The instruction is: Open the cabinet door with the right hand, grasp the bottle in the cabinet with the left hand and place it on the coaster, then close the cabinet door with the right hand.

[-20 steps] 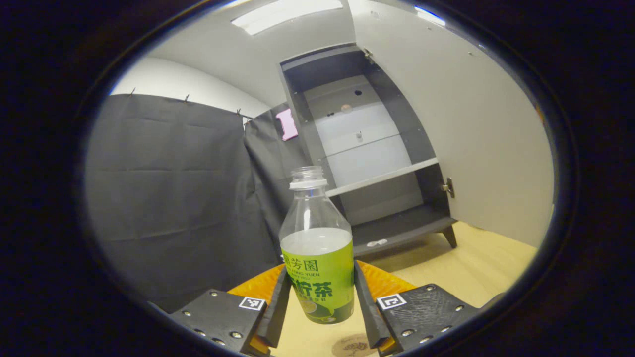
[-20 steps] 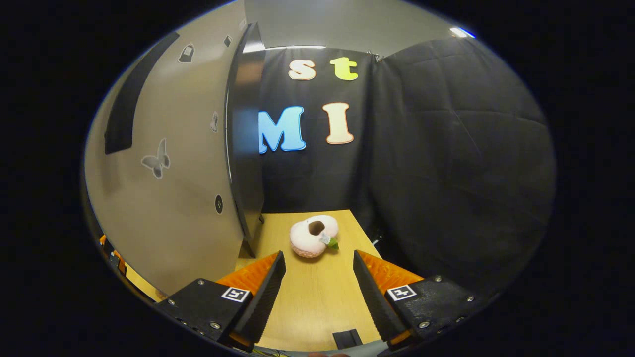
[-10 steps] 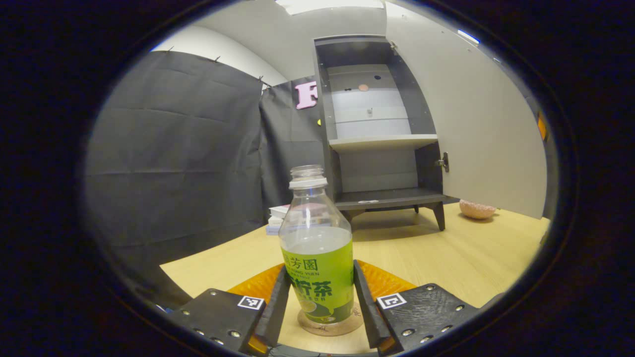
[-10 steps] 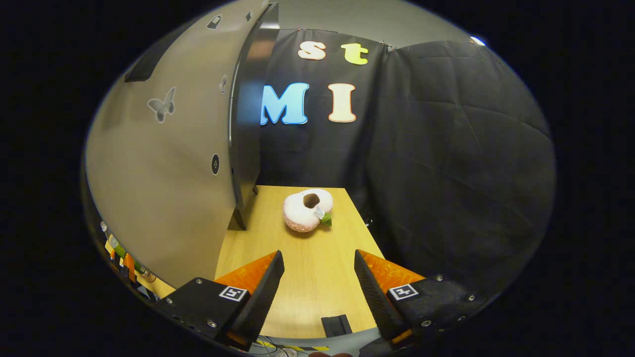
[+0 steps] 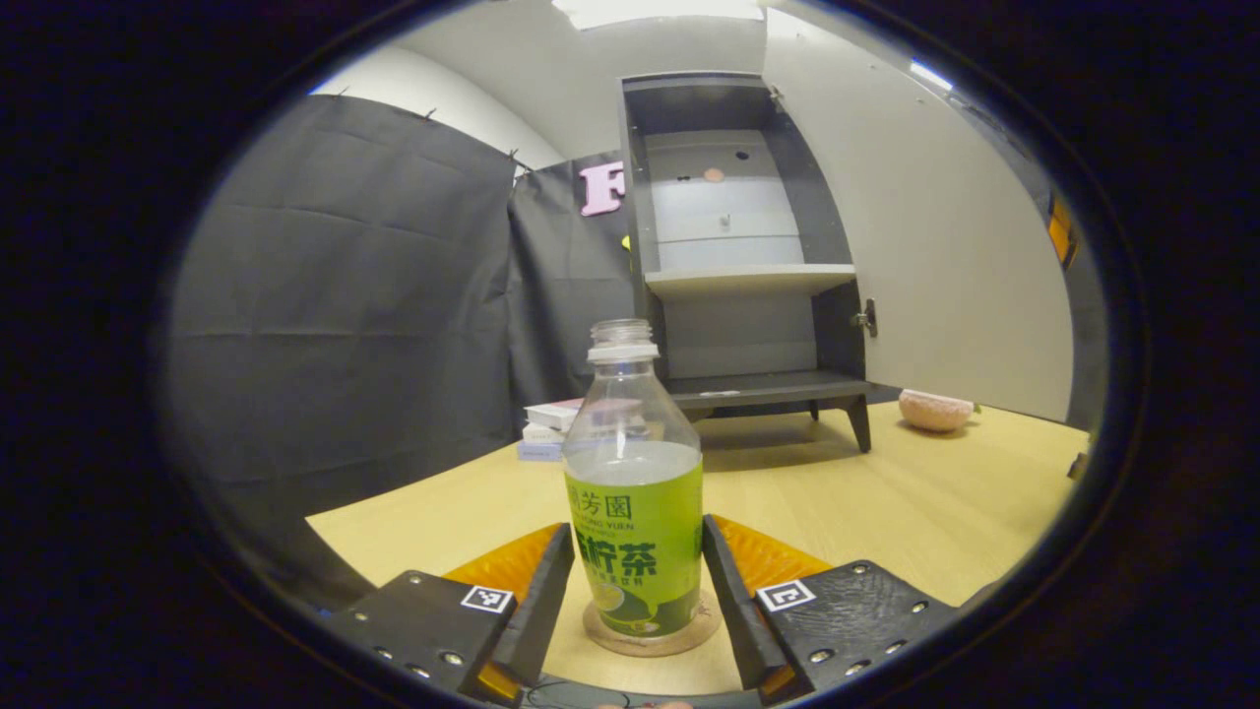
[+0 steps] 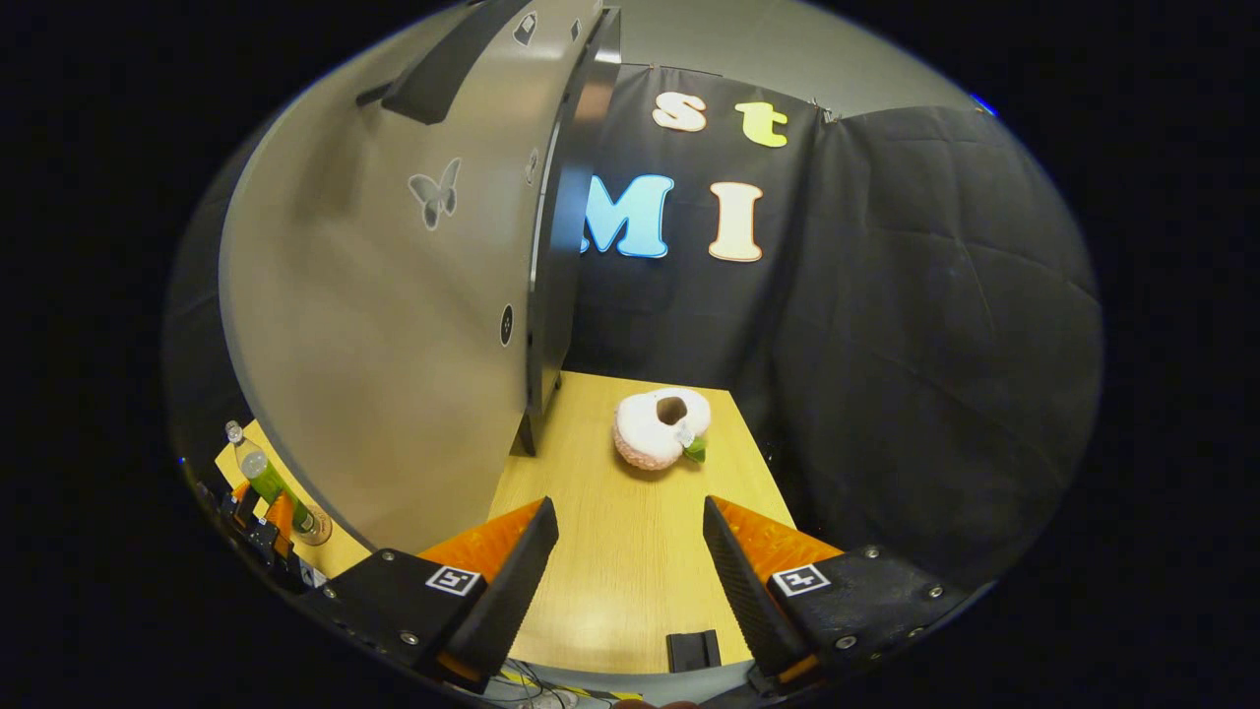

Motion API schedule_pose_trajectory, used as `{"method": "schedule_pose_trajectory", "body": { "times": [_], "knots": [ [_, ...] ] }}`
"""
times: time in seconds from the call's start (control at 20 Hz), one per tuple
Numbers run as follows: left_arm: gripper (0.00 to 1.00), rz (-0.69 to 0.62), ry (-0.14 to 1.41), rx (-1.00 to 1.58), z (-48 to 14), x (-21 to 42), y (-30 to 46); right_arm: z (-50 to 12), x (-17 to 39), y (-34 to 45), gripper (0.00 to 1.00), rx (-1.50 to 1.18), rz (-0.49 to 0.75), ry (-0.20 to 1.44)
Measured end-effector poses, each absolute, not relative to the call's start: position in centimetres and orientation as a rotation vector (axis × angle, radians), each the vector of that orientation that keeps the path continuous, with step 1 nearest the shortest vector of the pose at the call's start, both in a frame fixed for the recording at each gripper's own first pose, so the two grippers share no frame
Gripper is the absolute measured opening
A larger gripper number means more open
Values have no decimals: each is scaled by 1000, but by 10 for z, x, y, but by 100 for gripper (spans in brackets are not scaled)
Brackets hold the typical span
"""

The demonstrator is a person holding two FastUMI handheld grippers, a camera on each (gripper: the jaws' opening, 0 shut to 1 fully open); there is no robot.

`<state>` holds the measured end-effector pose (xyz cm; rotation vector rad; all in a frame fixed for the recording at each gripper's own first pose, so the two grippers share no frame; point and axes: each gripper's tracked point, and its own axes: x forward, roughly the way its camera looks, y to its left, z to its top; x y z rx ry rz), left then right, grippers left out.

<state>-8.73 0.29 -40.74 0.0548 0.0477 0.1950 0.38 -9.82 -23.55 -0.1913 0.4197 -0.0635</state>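
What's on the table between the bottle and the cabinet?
In the left gripper view, bare tabletop runs from the bottle to the cabinet; a small stack of boxes sits off to the side.

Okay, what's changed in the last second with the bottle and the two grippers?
The bottle came down onto the coaster, and the left gripper has loosened, a gap now showing by its left finger. The right gripper swung slightly toward the cabinet door. Unchanged: door open, right gripper open, plush toy on the table.

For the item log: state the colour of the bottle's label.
Bright green with white and dark lettering; the bottle above it is clear. It shows best in the left gripper view.
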Motion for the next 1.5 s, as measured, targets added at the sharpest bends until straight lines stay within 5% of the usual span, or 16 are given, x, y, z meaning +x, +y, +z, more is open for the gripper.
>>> {"method": "schedule_pose_trajectory", "body": {
  "times": [0.25, 0.3, 0.5, 0.8, 0.9, 1.05, 1.15, 1.5],
  "knots": [
    [70, 182, 47, 61, -394, -95, 0, -249, -7, -109, 93, -181, -80, 449],
    [78, 184, 48, 63, -391, -95, 2, -250, -8, -110, 93, -181, -81, 451],
    [78, 185, 34, 79, -365, -94, -2, -256, -11, -104, 93, -181, -60, 456],
    [78, 169, -27, 139, -292, -95, 0, -257, -11, -104, 95, -145, -55, 438],
    [70, 162, -41, 146, -261, -96, -3, -258, -11, -106, 95, -105, -64, 435],
    [78, 176, -85, 160, -212, -102, -6, -258, -7, -107, 95, -65, -88, 422],
    [70, 197, -132, 225, -169, -107, -6, -256, -6, -106, 95, -49, -92, 408],
    [76, 89, -171, 203, -79, -89, -40, -173, -3, -117, 95, -59, -148, 247]
  ]
}}
